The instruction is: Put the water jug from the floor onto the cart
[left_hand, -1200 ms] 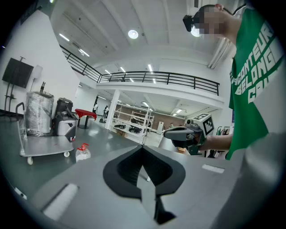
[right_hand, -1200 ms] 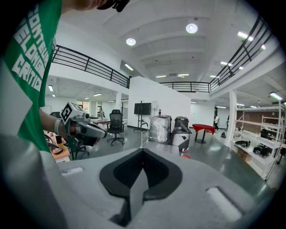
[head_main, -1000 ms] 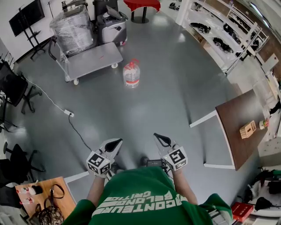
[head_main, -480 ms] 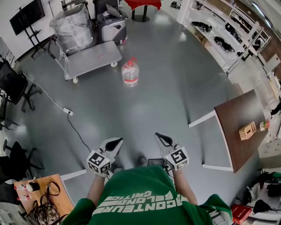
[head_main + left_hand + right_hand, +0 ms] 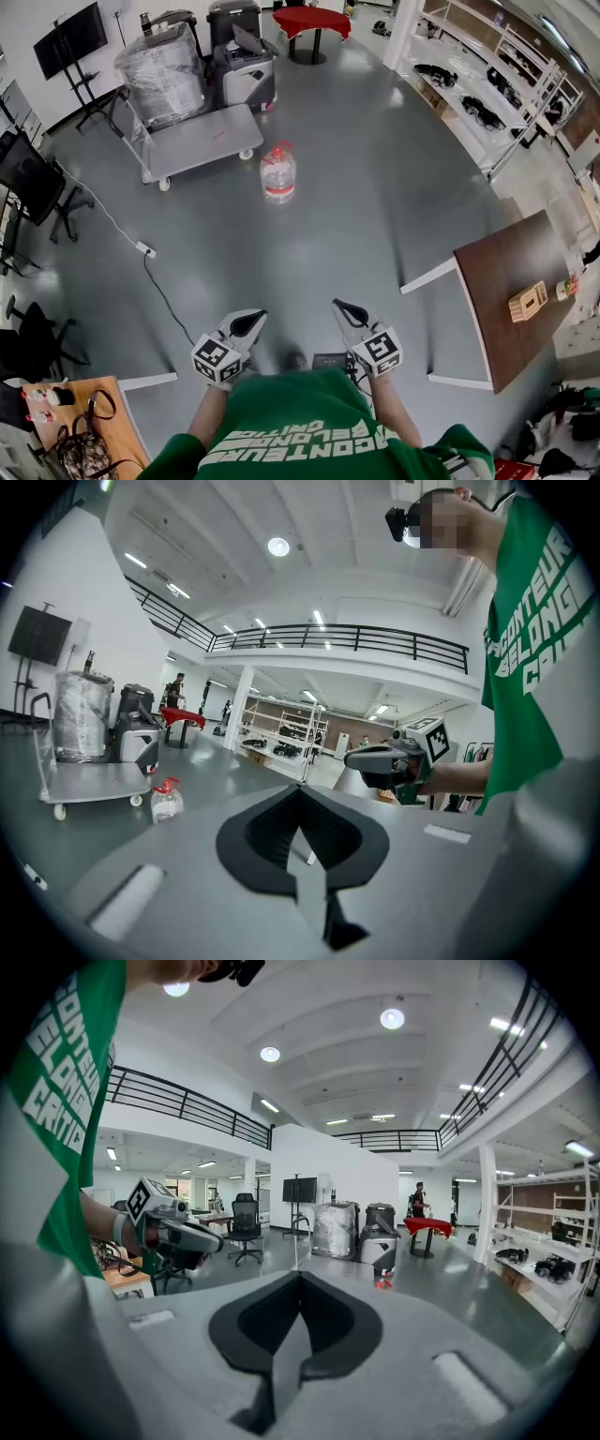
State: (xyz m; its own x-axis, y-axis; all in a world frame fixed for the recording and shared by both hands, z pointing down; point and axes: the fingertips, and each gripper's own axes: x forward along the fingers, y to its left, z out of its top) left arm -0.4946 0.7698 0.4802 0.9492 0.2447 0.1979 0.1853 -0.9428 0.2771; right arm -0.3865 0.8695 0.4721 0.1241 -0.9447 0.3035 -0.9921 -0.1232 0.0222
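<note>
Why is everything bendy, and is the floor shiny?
Head view: the wide lens curves the room; the floor shines pale near the red table. Left gripper view: the balcony railing bows. Right gripper view: ceiling lights glare; corners go black.

Grey glossy floor (image 5: 375,197). Water jug (image 5: 278,174) stands upright on it, just beside the cart (image 5: 202,141) front edge, not touching. Cart deck is bare at front, wrapped bundle (image 5: 162,67) at its back. Power strip (image 5: 144,249) with cable (image 5: 167,298) lies on the floor at left.
</note>
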